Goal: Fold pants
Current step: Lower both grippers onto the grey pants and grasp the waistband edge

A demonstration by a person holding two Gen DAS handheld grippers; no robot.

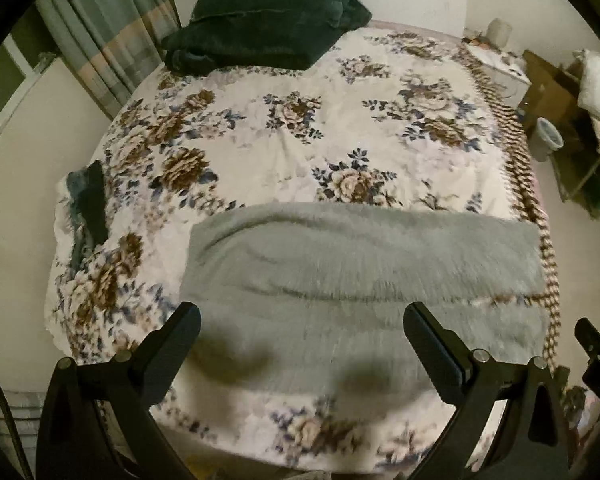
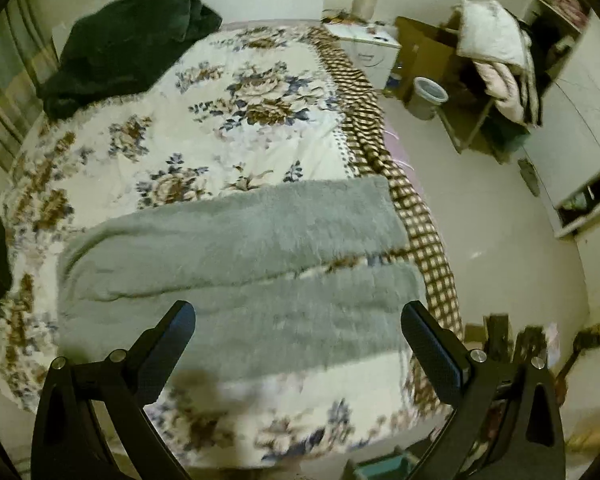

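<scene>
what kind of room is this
Most likely a home bedroom: a bed under a floral brown-and-blue blanket with fluffy grey pants laid out on it, a small white bedside cabinet, and striped window curtains.

The left gripper (image 1: 302, 326) and right gripper (image 2: 297, 324) are both hovering with jaws spread wide, gripping nothing.

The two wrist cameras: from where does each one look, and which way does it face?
Left wrist: above the bed's near edge, facing the headboard over the grey pants; open left gripper shows.
Right wrist: same height, aimed at the pant-leg ends and floor; open right gripper shows.
Shared: pants, floral blanket, dark green blanket.
</scene>
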